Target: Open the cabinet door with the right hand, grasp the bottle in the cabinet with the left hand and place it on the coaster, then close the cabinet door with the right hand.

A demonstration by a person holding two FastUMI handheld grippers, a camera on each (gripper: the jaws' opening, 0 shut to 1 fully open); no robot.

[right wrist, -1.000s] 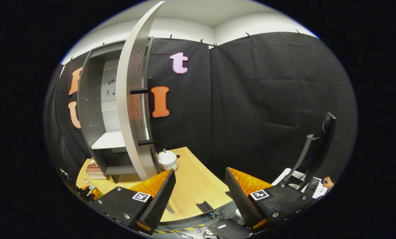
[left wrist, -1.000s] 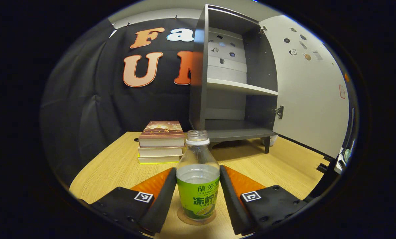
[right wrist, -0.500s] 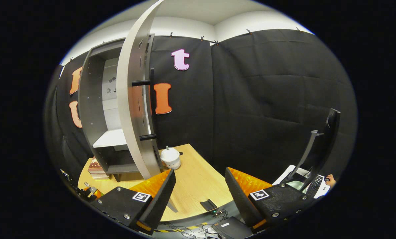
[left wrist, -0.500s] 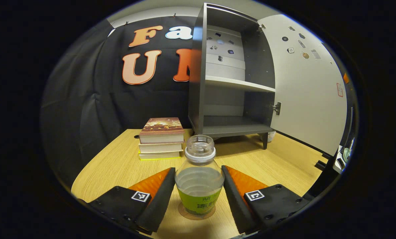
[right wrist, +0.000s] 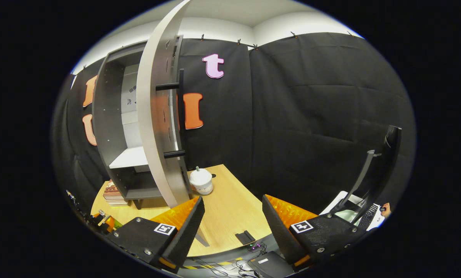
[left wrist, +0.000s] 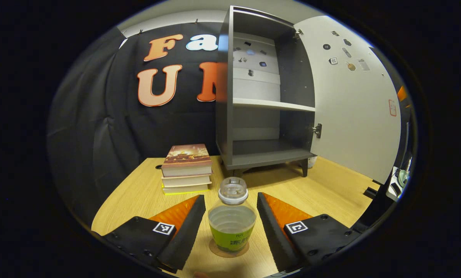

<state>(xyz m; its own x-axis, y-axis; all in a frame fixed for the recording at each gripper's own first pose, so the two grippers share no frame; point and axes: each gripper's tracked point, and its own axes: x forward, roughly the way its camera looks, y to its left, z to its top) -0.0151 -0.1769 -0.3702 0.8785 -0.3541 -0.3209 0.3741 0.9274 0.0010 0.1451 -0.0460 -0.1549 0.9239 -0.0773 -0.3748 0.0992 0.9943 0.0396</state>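
Standing upright on the coaster (left wrist: 229,249), the bottle (left wrist: 231,220) sits at lower centre of my left gripper view, between my left gripper (left wrist: 230,220) fingers with a gap on each side, so those jaws are open and hold nothing. Coaster lies flat on the table (left wrist: 138,197). Book stack (left wrist: 186,168) is beyond the bottle, left of centre. Cabinet (left wrist: 261,100) stands behind, upper centre, both shelves bare, cabinet door (left wrist: 354,104) swung wide at right of frame.

In my right gripper view my right gripper (right wrist: 230,227) has jaws spread wide, nothing between them, hanging over the table (right wrist: 230,216) edge. Cabinet door (right wrist: 153,116) shows edge-on at upper left, its handle (right wrist: 181,116) facing right. White round pot (right wrist: 201,181) sits on the table just right of the door's foot.
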